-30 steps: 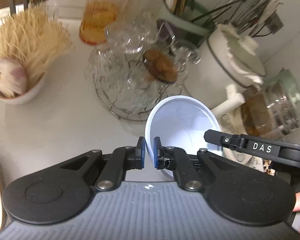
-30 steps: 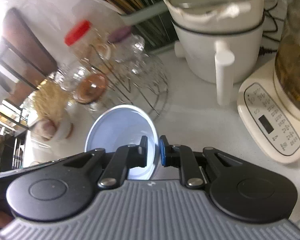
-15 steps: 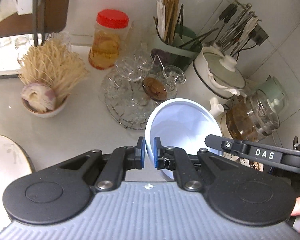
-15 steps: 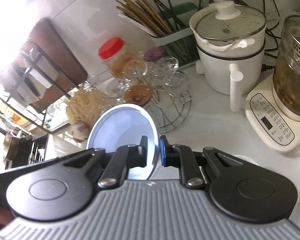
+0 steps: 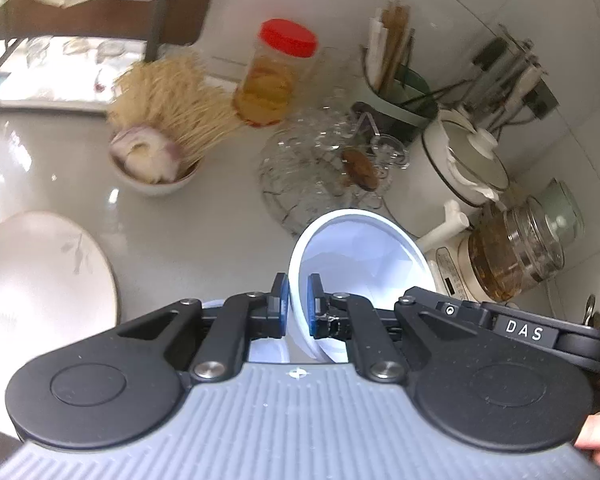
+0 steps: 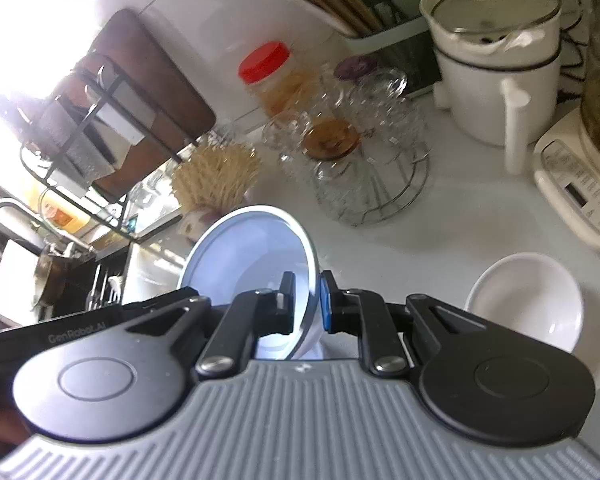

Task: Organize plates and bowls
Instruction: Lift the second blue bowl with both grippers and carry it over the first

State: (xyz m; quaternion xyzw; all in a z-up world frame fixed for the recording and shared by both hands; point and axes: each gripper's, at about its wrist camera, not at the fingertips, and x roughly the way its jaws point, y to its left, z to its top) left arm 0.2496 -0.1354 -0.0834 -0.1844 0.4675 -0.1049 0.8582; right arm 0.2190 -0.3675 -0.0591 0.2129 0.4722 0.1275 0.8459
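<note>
left hand-held gripper (image 5: 298,306) pinched tight on the rim of a pale blue bowl (image 5: 360,256), centre-right of the left wrist frame; the bowl's lower part is hidden behind the gripper body. right hand-held gripper (image 6: 306,304) clamped on the opposite rim of the same bowl, centre of the right wrist frame. bowl tilted, clear of the counter (image 5: 204,232). white plate (image 5: 40,276) cut off at left edge of frame. small white bowl (image 6: 528,304) lower right, partly hidden by the gripper. glassware on wire rack (image 6: 364,164) blurred, hard to count.
</note>
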